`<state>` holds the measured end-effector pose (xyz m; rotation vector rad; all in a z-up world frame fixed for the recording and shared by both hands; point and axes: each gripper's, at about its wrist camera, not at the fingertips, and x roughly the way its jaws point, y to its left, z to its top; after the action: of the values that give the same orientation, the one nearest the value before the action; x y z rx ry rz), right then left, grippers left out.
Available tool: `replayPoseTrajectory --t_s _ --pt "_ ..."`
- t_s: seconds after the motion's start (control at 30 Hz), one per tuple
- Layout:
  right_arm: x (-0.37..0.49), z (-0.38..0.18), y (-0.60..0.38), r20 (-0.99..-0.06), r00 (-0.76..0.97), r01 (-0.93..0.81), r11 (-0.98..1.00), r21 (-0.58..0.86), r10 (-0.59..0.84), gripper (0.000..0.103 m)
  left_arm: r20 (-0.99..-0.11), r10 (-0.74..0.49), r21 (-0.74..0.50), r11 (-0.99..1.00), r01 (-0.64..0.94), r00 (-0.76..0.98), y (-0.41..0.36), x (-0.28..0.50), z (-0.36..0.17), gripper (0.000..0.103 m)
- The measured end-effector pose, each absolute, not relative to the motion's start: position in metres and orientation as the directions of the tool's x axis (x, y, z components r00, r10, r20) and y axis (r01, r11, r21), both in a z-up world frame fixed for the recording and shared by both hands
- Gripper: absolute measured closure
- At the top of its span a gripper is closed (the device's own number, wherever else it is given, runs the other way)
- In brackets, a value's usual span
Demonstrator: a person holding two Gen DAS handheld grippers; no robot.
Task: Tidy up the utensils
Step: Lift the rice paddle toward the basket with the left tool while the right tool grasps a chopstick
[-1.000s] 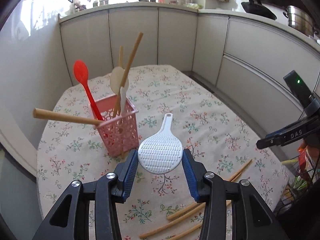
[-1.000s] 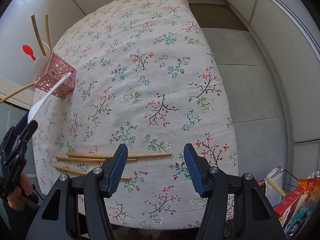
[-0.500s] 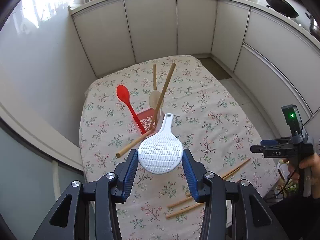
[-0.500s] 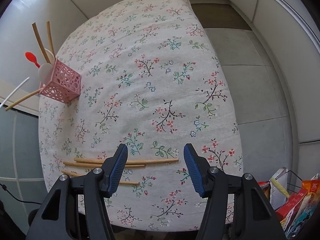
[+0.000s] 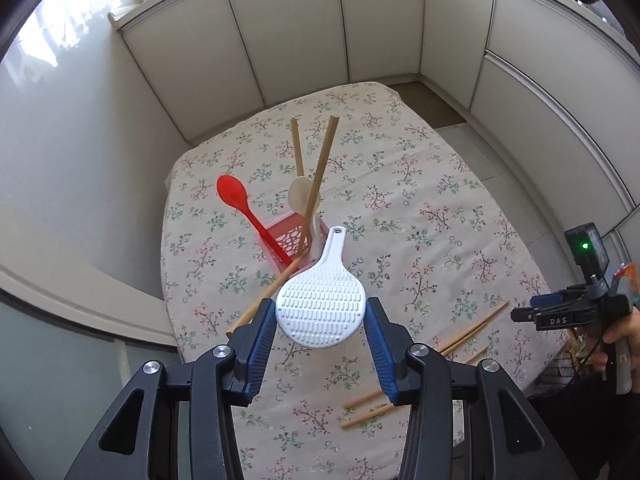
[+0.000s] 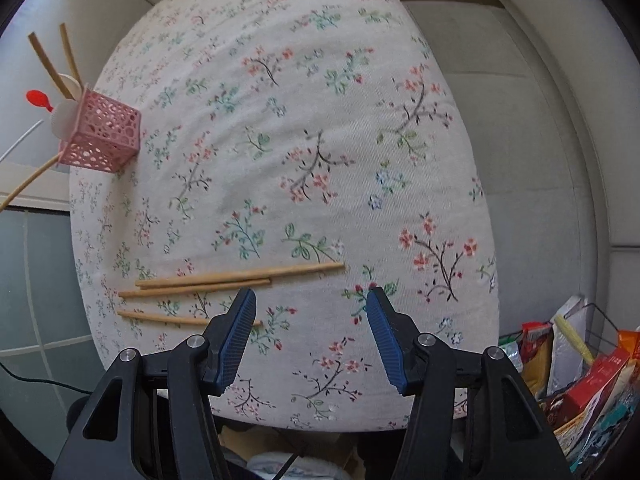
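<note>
My left gripper (image 5: 321, 316) is shut on the head of a white rice paddle (image 5: 322, 308) and holds it high above the table, handle tip pointing down at the pink utensil basket (image 5: 286, 240). The basket holds a red spoon (image 5: 234, 196), a cream spoon (image 5: 301, 196) and wooden chopsticks (image 5: 322, 172). It also shows in the right wrist view (image 6: 104, 136). My right gripper (image 6: 311, 332) is open and empty, low over the table's near edge, beside three loose wooden chopsticks (image 6: 240, 276) lying on the cloth.
The table (image 6: 320, 140) has a floral cloth. White cabinets (image 5: 300, 32) ring the far side. A wire basket of snack packets (image 6: 580, 364) stands on the floor at the right of the table.
My left gripper has risen higher with the rice paddle and now looks down on the pink basket. My right gripper has moved lower and closer to the loose chopsticks.
</note>
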<state>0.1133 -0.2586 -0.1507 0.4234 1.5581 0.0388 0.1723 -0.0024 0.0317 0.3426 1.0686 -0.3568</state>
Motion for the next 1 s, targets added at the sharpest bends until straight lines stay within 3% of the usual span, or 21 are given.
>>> replayPoseTrajectory --t_s 0.1,0.33,0.43,0.47,0.67,0.8,1.0 --pt "0.117 -0.169 -0.258 -0.936 -0.002 0.322 0.886 0.333 0.353 0.055 -0.89 -0.148 0.075 0.885 0.46 0.432 -0.003 0.165 0.033 0.058" --pt "0.15 -0.183 -0.227 -0.956 0.034 0.387 0.878 0.282 0.293 0.065 -0.892 -0.173 0.046 0.884 0.465 0.417 0.009 0.151 0.027 0.058" --pt "0.165 -0.177 -0.209 -0.974 0.079 0.386 0.894 0.228 0.214 0.067 -0.895 -0.166 0.044 0.89 0.454 0.413 0.02 0.147 0.025 0.058" --pt "0.169 -0.178 -0.202 -0.977 0.08 0.379 0.901 0.211 0.195 0.074 -0.896 -0.165 0.043 0.892 0.451 0.412 0.022 0.146 0.025 0.058" --pt "0.198 -0.169 -0.177 -0.983 0.158 0.367 0.919 0.144 0.091 0.086 -0.905 -0.155 0.037 0.899 0.436 0.395 0.033 0.145 0.014 0.058" --pt "0.21 -0.168 -0.184 -0.967 0.211 0.412 0.883 0.223 0.146 0.095 -0.911 -0.147 0.034 0.905 0.424 0.386 0.037 0.149 0.006 0.058" --pt "0.214 -0.177 -0.214 -0.903 0.294 0.463 0.78 0.421 0.312 0.098 -0.916 -0.129 0.042 0.911 0.41 0.38 0.037 0.156 0.0 0.058"
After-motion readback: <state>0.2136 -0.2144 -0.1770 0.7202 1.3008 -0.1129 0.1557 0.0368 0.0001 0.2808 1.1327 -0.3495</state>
